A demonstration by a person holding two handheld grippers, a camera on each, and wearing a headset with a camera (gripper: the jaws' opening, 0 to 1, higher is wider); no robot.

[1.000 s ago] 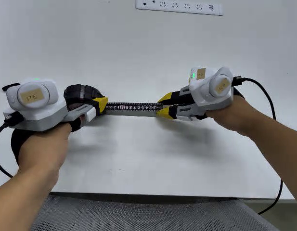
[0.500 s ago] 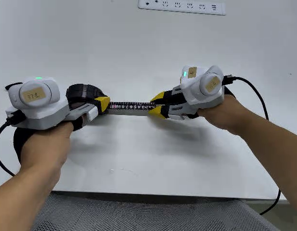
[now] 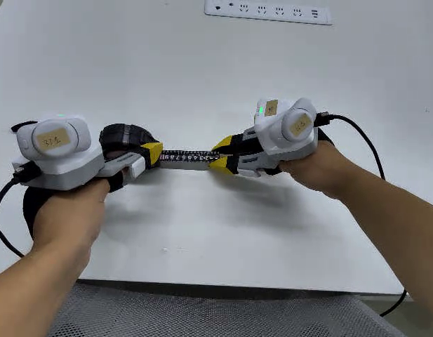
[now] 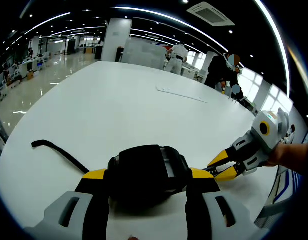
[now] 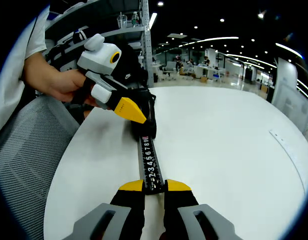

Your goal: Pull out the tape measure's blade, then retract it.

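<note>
A black tape measure case [image 3: 125,137] [image 4: 146,172] sits between the yellow-tipped jaws of my left gripper [image 3: 147,153] [image 4: 146,175], which is shut on it just above the white table. Its numbered blade [image 3: 188,156] [image 5: 150,161] runs a short way out to the right. My right gripper [image 3: 220,153] [image 5: 154,186] is shut on the blade's free end. In the right gripper view the blade leads straight ahead to the case [image 5: 148,117] and the left gripper [image 5: 125,107]. The right gripper [image 4: 224,164] shows at the right of the left gripper view.
The white table [image 3: 202,77] stretches far and wide around both grippers. A white power strip [image 3: 267,11] lies at the far edge. Black cables [image 3: 363,140] trail from each gripper. A grey mesh chair [image 3: 202,312] lies below the near table edge.
My right gripper has moved left toward the case, still holding the blade end, and the exposed length of blade has shortened. The left gripper and case stay in place.
</note>
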